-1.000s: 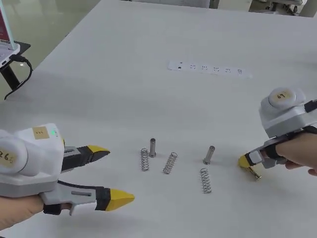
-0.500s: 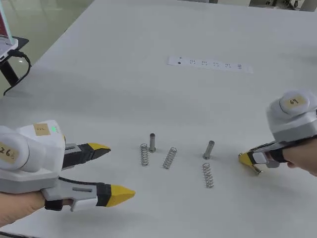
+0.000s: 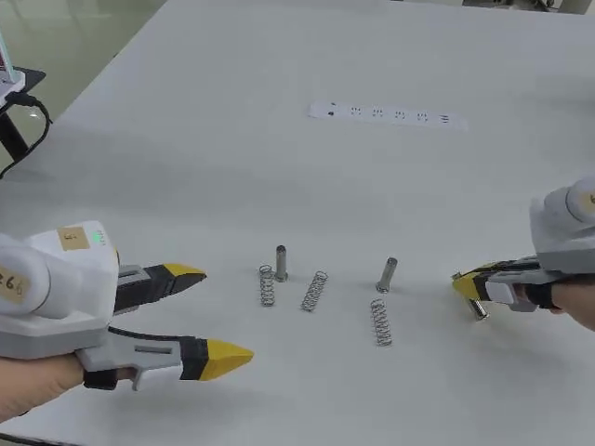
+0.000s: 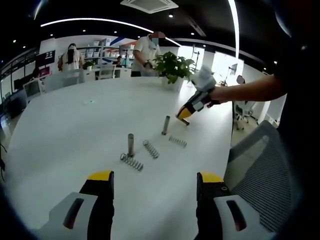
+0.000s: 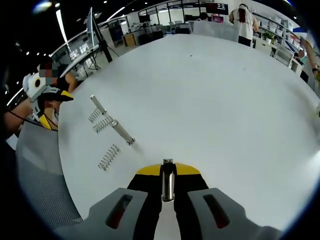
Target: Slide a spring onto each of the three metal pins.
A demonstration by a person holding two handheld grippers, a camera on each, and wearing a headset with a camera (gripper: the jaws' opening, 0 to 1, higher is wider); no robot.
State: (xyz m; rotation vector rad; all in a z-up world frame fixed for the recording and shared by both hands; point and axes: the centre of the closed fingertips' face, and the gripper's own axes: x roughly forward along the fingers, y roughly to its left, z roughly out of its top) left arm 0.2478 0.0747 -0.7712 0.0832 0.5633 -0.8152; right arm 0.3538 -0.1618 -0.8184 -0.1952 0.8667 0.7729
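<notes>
From where I stand, the head view shows the left gripper (image 3: 209, 314) low at the near left of the desk (image 3: 186, 139), its yellow-tipped jaws wide apart and holding nothing. The right gripper (image 3: 468, 286) is clamped on the held pin (image 3: 477, 308), just off the surface. Between them the left pin (image 3: 281, 263) and right pin (image 3: 387, 275) stand upright, and the left spring (image 3: 267, 285), middle spring (image 3: 314, 291) and right spring (image 3: 380, 321) lie loose beside them. In the left gripper view the open jaws frame the left spring (image 4: 131, 161), which lies closest, right at the foot of the left pin (image 4: 130, 145). I'd reach for that one first and pinch it lightly near one end, since the coils look soft enough to buckle. In the right gripper view the held pin (image 5: 167, 182) runs straight along the closed jaws, with the right pin (image 5: 122, 132) and right spring (image 5: 109, 157) ahead to the left. I'd keep that grip firm and the pin's free end clear, so a spring can be lined up on its axis.
</notes>
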